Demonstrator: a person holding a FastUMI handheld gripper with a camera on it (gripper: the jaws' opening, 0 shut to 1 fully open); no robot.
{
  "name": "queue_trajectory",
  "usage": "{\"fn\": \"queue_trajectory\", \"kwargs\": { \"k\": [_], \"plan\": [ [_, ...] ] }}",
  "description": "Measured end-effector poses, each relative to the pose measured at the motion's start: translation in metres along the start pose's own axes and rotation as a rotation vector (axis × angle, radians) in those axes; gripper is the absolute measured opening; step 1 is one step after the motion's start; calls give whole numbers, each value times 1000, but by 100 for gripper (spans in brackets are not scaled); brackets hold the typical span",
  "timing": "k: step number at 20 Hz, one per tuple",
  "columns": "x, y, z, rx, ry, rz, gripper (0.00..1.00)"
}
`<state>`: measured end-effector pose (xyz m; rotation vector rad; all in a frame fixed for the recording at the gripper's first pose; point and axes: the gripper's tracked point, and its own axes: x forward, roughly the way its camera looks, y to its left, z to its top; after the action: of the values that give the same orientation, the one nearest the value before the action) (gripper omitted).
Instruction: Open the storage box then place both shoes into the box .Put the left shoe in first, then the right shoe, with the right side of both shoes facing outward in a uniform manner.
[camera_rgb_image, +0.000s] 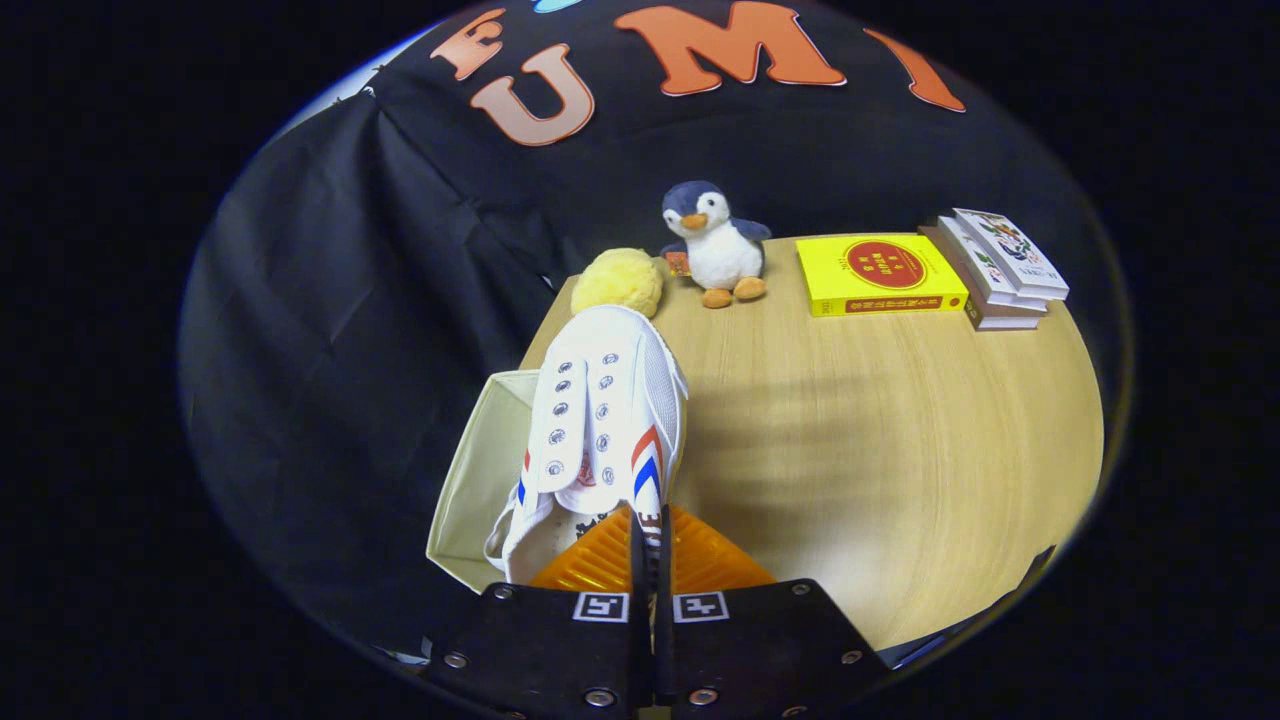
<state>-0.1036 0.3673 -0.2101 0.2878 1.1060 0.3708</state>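
Note:
A white canvas shoe (600, 420) with red and blue stripes hangs toe-forward just ahead of my fingers. My gripper (650, 545) is shut on the shoe's side wall near the heel, with both fingers pressed against the thin fabric edge. The shoe is held above the wooden table (880, 450) and over the near edge of an open cream fabric storage box (475, 470), which sits at the table's left side. The box's inside wall shows to the left of the shoe. Its bottom is hidden by the shoe.
Beyond the shoe's toe sits a yellow fluffy ball (617, 280). A plush penguin (715, 245) stands at the table's far edge. A yellow book (880, 275) and a stack of books (1000, 265) lie at the far right.

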Motion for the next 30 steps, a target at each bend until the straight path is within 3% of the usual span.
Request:
{"fn": "queue_trajectory", "kwargs": {
  "k": [8, 16, 22, 23, 26, 27, 30],
  "plan": [
    [36, 55, -23, 32, 52, -67, 2],
    [54, 57, -43, 64, 84, -224, 2],
    [62, 57, -49, 74, 112, -271, 4],
    [65, 63, -49, 79, 114, -247, 7],
    [58, 75, -32, 56, 53, -189, 37],
    [53, 76, -24, 35, 27, -172, 41],
    [29, 84, 13, -5, -118, -91, 66]
  ]
}}
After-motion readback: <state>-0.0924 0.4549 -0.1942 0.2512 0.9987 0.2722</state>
